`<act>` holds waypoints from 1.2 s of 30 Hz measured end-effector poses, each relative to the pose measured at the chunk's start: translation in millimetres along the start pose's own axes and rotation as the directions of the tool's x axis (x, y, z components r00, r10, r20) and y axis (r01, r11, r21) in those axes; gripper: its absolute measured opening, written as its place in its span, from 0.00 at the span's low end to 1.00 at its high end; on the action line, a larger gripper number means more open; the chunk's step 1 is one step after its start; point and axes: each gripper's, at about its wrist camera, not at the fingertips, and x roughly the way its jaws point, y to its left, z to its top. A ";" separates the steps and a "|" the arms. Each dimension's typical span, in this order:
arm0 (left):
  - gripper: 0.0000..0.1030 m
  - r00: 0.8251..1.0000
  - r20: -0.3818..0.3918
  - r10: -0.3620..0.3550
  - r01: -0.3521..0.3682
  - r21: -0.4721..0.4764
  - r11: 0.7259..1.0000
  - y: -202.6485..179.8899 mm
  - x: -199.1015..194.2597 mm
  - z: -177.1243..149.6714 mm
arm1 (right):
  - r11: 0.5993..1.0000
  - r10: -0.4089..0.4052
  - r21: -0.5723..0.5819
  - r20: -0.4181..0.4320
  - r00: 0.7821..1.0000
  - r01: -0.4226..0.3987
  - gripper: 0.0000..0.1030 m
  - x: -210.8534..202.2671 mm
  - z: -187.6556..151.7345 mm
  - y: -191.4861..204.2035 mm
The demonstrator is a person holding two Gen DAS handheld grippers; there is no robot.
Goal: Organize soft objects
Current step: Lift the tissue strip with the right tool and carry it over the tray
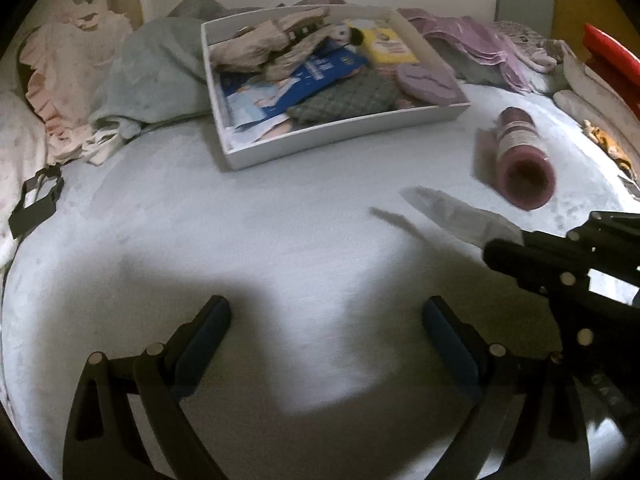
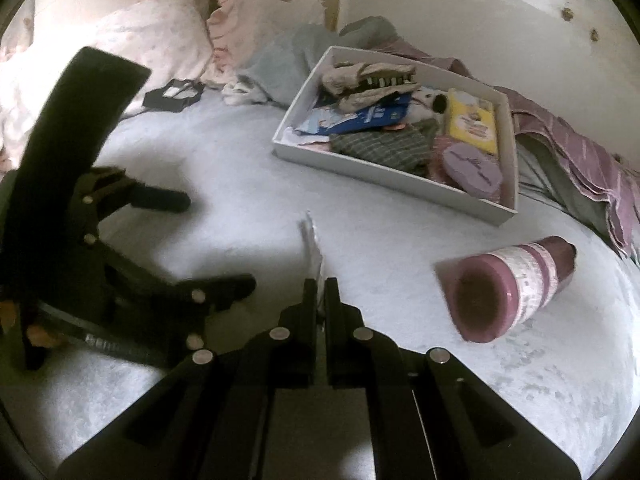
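The right tongs (image 2: 320, 286) are clenched on a thin white sheet-like item (image 2: 314, 240), seemingly a flat packet or a folded wipe, though its kind cannot be told through the blur. It stands edge-up from between the tips, clear of the bed (image 2: 240, 184). The left tongs (image 1: 326, 320) are released, with the fingers spread wide and nothing between them, and are held low over bare bedcover just beside the right pair.

The step in hand is judged to be the carrying of this white piece after pick-up; placing is not yet done. The white tray (image 2: 400, 178), already crowded with cloths, packets and a lilac round case, lies ahead and to the right in the right wrist view, well apart from the tips. A lift and a forward carry over the near wall would be called for, then a release above a free gap, perhaps near the near-left corner.

A pink roll (image 2: 520, 292) lies on its side to the right, between the tongs and the tray's near corner; it should be passed on its left. Open bedcover is left straight ahead. Pillows (image 2: 152, 36) and a crumpled blue-grey cloth (image 1: 160, 76) bound the far left, and purple cloths (image 2: 580, 160) lie heaped at the far right.
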 end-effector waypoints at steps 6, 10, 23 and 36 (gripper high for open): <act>0.94 0.995 0.000 0.100 -0.100 -0.051 0.994 -14.5 -3.6 20.4 | 0.996 0.031 0.081 -0.004 0.999 -0.031 0.04 -2.9 3.3 -18.9; 0.94 0.984 0.029 0.174 -0.169 -0.131 0.977 -21.0 -15.6 37.1 | 0.991 0.049 0.122 0.002 0.999 -0.049 0.04 -10.8 11.2 -34.8; 0.94 0.988 0.041 0.148 -0.142 -0.125 0.982 -58.5 -4.9 67.6 | 0.892 0.274 0.378 -0.016 0.962 -0.247 0.04 -11.1 25.7 -119.4; 0.93 0.990 0.112 0.083 -0.060 -0.197 0.979 -44.1 12.1 110.7 | 0.866 0.294 0.415 0.024 0.956 -0.277 0.04 24.6 66.6 -148.2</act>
